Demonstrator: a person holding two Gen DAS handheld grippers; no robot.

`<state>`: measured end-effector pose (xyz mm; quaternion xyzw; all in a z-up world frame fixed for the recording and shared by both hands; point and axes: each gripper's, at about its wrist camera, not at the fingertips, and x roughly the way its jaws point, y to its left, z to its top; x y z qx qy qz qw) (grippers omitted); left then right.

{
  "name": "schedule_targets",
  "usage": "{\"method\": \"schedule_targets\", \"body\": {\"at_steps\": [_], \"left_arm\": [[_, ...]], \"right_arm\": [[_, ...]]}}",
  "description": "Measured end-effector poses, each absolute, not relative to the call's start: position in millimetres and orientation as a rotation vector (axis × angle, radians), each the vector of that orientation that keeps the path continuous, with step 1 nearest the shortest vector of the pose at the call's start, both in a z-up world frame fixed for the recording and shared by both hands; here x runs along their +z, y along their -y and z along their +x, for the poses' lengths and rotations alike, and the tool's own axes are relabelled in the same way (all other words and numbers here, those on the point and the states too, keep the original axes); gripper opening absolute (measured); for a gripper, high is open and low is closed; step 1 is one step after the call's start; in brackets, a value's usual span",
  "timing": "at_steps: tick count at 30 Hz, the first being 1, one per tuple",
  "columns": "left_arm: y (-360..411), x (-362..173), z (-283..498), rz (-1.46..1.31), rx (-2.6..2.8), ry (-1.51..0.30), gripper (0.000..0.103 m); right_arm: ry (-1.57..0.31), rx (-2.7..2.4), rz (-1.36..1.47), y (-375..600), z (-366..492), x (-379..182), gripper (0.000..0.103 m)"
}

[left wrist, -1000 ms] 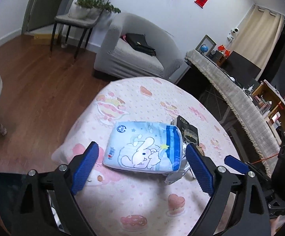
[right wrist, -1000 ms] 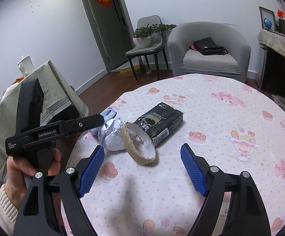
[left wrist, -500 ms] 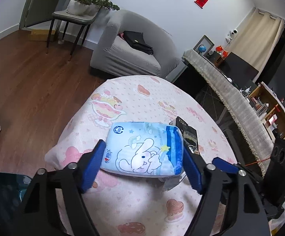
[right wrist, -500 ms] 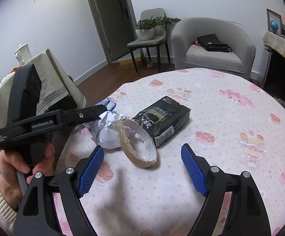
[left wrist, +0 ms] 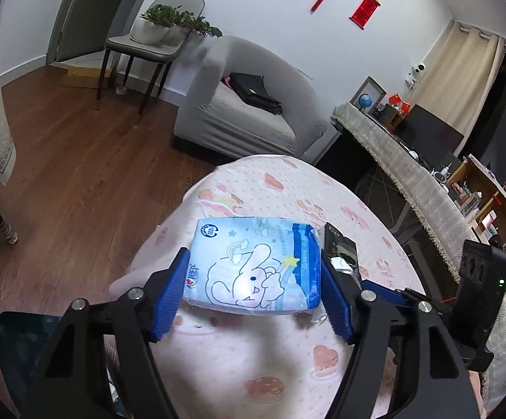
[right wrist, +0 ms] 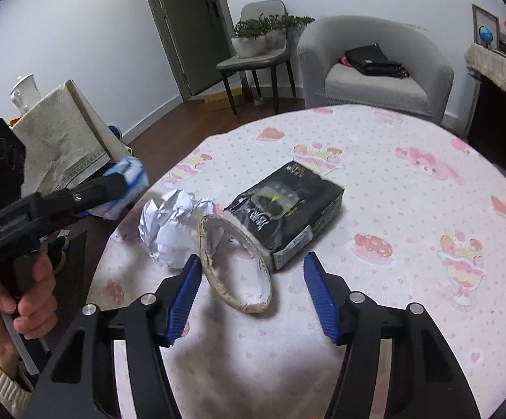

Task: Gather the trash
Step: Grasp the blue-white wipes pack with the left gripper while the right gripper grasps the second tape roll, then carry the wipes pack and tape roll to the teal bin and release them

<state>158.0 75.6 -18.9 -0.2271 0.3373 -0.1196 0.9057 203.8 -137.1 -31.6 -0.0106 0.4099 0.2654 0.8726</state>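
Observation:
My left gripper (left wrist: 253,289) is shut on a light blue tissue pack with a rabbit print (left wrist: 253,265) and holds it above the pink tablecloth (left wrist: 287,188). In the right wrist view the pack (right wrist: 127,185) hangs past the table's left edge in that gripper. My right gripper (right wrist: 251,293) is open, its jaws on either side of a cardboard tape ring (right wrist: 235,265) lying on the cloth. A crumpled white paper ball (right wrist: 172,227) and a black snack bag (right wrist: 287,213) lie just behind the ring.
A grey armchair (right wrist: 375,70) with a black bag stands beyond the table. A chair with potted plants (right wrist: 256,49) stands by the door. A cloth-covered side table (right wrist: 64,132) is at the left. A dark bin (left wrist: 26,345) sits below the table's edge.
My left gripper closed on the tissue pack and lifted it off the table toward the left edge. My right gripper moved closer to the tape ring and stayed open.

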Motion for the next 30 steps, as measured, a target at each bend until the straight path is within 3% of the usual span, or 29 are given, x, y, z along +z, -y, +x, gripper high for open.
{"method": "schedule_targets", "body": {"at_steps": [4, 6, 25, 30], "left_arm": [[-86.0, -16.2, 152.4, -0.478, -0.229, -0.69, 0.072], [-89.6, -13.3, 148.7, -0.468, -0.219, -0.682, 0.072], [-90.4, -3.7, 110.1, -0.359, -0.146, -0.656, 0.072], [-106.3, -8.6, 96.1, -0.348, -0.087, -0.672, 0.072]], "right_arm": [[-0.858, 0.548, -0.048, 128.2, 203.7, -31.9, 0.047], [-0.864, 0.537, -0.058, 125.2, 202.1, -32.5, 0.036], [-0.643, 0.469, 0.0, 135.2, 152.2, 32.1, 0.035], [-0.597, 0.534, -0.015, 112.9, 138.0, 25.9, 0.035]]}}
